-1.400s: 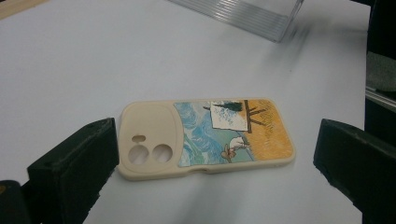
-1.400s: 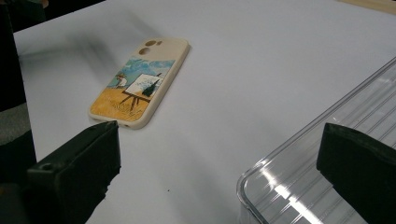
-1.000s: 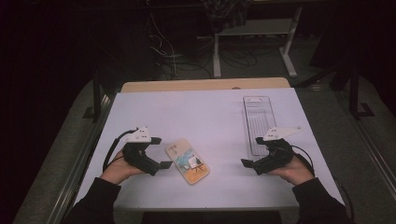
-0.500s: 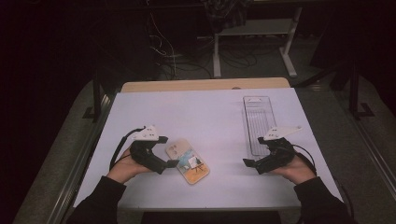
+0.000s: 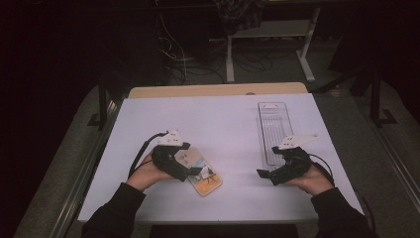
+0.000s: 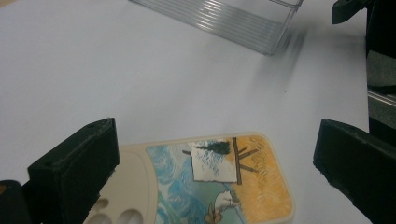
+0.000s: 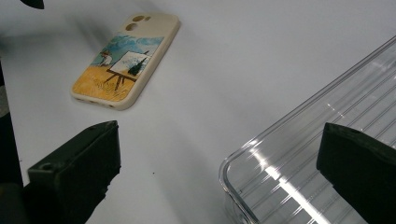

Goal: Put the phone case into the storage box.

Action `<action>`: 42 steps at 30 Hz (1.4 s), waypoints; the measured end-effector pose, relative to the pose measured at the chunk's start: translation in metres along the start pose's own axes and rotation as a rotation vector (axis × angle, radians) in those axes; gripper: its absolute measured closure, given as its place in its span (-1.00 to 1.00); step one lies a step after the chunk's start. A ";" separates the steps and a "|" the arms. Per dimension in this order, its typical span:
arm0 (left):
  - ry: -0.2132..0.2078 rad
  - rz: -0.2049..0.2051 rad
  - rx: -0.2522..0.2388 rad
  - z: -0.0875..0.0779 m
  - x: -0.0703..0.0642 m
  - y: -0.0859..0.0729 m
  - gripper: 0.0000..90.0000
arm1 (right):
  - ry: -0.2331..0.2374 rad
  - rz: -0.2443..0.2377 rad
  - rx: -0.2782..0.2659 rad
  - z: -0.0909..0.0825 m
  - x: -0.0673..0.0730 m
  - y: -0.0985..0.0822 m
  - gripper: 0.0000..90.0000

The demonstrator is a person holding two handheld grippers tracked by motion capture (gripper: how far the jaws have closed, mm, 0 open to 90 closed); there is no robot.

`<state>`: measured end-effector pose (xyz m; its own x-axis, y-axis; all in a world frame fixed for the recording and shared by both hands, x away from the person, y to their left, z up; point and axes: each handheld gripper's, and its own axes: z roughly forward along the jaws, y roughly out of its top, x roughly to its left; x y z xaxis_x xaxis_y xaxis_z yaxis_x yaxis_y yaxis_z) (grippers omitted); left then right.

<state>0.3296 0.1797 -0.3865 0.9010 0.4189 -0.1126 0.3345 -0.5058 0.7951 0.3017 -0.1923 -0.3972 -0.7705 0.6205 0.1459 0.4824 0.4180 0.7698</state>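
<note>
A cream phone case (image 5: 200, 171) with a painted picture on its back lies flat on the white table, camera holes toward the left hand. In the left gripper view the phone case (image 6: 205, 182) lies between and below the wide-apart jaws of my left gripper (image 6: 210, 177), which is open just over its camera end. My left gripper (image 5: 190, 171) sits at the case's left end. My right gripper (image 5: 265, 174) is open near the front end of a clear plastic tray (image 5: 275, 131). From the right gripper view the tray (image 7: 322, 154) is at right and the phone case (image 7: 126, 58) far off.
The white table top (image 5: 223, 124) has bare room in the middle and at the back. Its front edge runs just below both hands. Behind it are a wooden strip (image 5: 213, 90), dark floor, cables and a metal stand (image 5: 270, 34).
My left gripper has moved right and forward until its jaws straddle the phone case's near end. The right gripper has held its place by the tray.
</note>
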 end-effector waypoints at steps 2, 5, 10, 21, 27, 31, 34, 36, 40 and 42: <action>-0.006 0.007 0.004 0.005 0.000 0.003 -1.00 | -0.001 -0.009 -0.017 0.000 0.000 0.001 -1.00; -0.012 0.007 0.006 0.009 0.001 0.005 -1.00 | 0.013 -0.008 -0.032 -0.001 0.004 0.006 -1.00; -0.015 0.009 0.004 0.016 0.002 0.011 -1.00 | 0.051 -0.021 -0.057 0.005 0.013 0.015 -1.00; -0.028 0.020 0.038 0.044 0.003 0.022 -0.71 | 0.071 -0.030 -0.047 0.013 0.019 0.017 -1.00; -0.037 -0.005 0.081 0.064 -0.002 0.021 -0.41 | 0.073 -0.030 -0.040 0.013 0.018 0.017 -1.00; -0.045 -0.004 0.098 0.071 -0.006 0.021 -0.09 | 0.070 -0.031 -0.039 0.013 0.018 0.016 -1.00; -0.036 -0.015 0.108 0.076 -0.011 0.020 0.19 | 0.067 -0.026 -0.037 0.013 0.017 0.016 -1.00; -0.038 -0.021 0.120 0.078 -0.014 0.019 0.37 | 0.066 -0.026 -0.038 0.013 0.017 0.016 -1.00; -0.039 -0.040 0.138 0.083 -0.018 0.017 0.74 | 0.064 -0.027 -0.041 0.013 0.017 0.016 -1.00; -0.043 -0.045 0.133 0.084 -0.018 0.017 0.88 | 0.063 -0.035 -0.044 0.013 0.016 0.016 -1.00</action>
<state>0.3421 0.1005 -0.4209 0.8944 0.4121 -0.1739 0.4057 -0.5840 0.7031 0.3025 -0.1671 -0.3903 -0.8120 0.5625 0.1558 0.4369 0.4088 0.8013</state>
